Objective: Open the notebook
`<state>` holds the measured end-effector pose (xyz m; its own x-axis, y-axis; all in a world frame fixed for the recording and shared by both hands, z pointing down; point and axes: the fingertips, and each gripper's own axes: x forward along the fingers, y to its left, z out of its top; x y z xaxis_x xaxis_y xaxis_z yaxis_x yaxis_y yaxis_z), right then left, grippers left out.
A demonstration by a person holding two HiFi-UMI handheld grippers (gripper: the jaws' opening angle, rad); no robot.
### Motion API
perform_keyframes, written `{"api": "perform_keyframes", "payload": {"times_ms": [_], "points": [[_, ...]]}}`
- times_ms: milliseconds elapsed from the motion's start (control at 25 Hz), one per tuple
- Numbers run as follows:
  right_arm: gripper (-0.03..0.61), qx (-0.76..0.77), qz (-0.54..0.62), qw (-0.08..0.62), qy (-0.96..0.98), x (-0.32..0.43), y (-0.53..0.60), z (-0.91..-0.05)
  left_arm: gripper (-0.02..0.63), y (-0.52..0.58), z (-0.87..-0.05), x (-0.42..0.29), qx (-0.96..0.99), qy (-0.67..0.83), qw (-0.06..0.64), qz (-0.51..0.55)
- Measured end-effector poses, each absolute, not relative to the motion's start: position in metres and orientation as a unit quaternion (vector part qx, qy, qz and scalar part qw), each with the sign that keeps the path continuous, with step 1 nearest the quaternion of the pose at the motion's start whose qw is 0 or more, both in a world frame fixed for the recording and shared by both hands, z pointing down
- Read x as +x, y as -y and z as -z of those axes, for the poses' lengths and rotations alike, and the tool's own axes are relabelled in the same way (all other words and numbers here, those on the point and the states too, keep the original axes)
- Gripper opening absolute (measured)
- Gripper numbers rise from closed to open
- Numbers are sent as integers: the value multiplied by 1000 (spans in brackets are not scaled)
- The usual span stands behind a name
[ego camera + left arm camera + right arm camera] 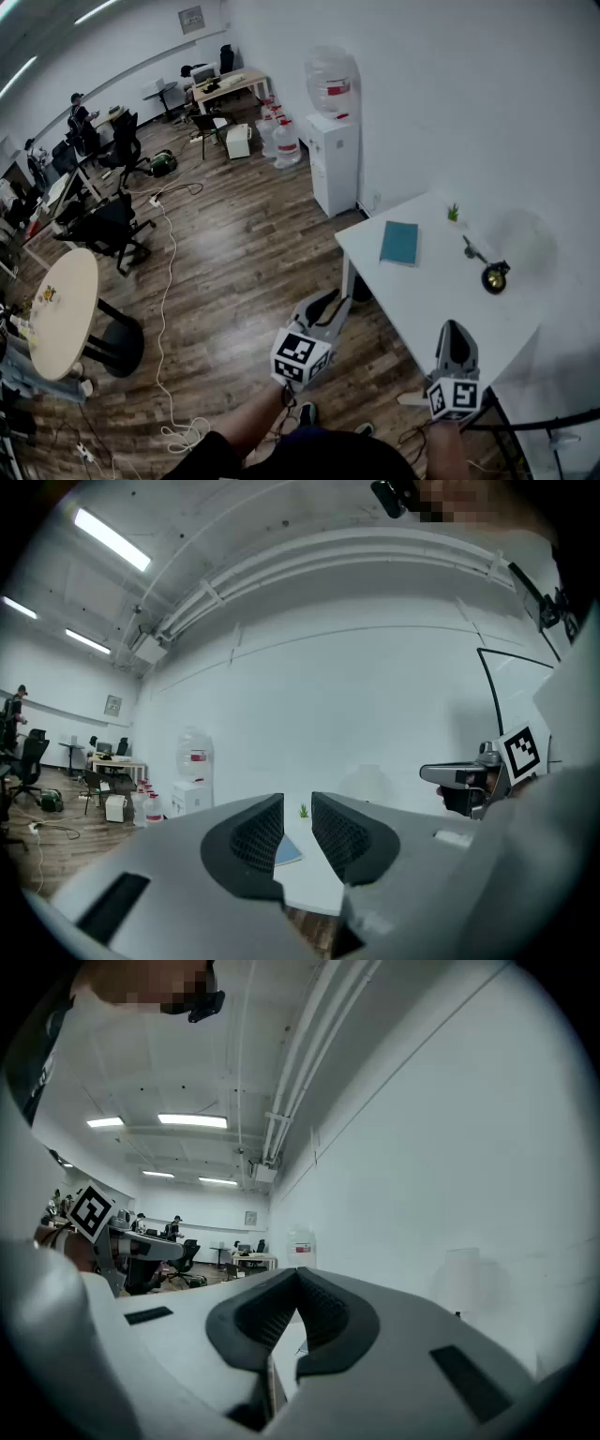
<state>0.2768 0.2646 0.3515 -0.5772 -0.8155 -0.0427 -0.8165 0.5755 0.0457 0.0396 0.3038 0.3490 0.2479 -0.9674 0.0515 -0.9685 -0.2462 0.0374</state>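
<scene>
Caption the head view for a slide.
Open left claw and shut right claw near a white table bearing a closed teal notebook.

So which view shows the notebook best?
Head view: the teal notebook lies closed and fully visible on the white table. Left gripper view catches only a blue sliver of it, low in the middle. Right gripper view shows none of it.

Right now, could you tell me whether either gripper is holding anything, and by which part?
Nothing is held. The left gripper has its jaws slightly apart and empty, the right gripper has them shut on nothing; the closed notebook lies untouched.
</scene>
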Motion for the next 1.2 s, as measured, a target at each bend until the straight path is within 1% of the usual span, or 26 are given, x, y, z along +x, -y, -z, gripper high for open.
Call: {"api": "perform_keyframes", "payload": {"times_ms": [240, 440, 600, 680, 920, 1200], "points": [[3, -468, -33, 7, -883, 249, -276, -348, 87, -312, -351, 12, 794, 606, 40, -7], [6, -485, -49, 11, -873, 230, -279, -337, 86, -310, -342, -8, 800, 599, 34, 2], [76, -490, -38, 26, -871, 217, -281, -328, 86, -313, -333, -25, 803, 595, 24, 14], [95, -500, -37, 22, -865, 216, -275, -329, 86, -307, -333, -28, 808, 588, 17, 22], [104, -526, -23, 2, -850, 188, -274, -342, 86, -306, -345, -66, 821, 570, 22, 22], [106, -541, -32, -29, -840, 161, -266, -351, 86, -284, -366, -98, 826, 561, 54, 29]]}}
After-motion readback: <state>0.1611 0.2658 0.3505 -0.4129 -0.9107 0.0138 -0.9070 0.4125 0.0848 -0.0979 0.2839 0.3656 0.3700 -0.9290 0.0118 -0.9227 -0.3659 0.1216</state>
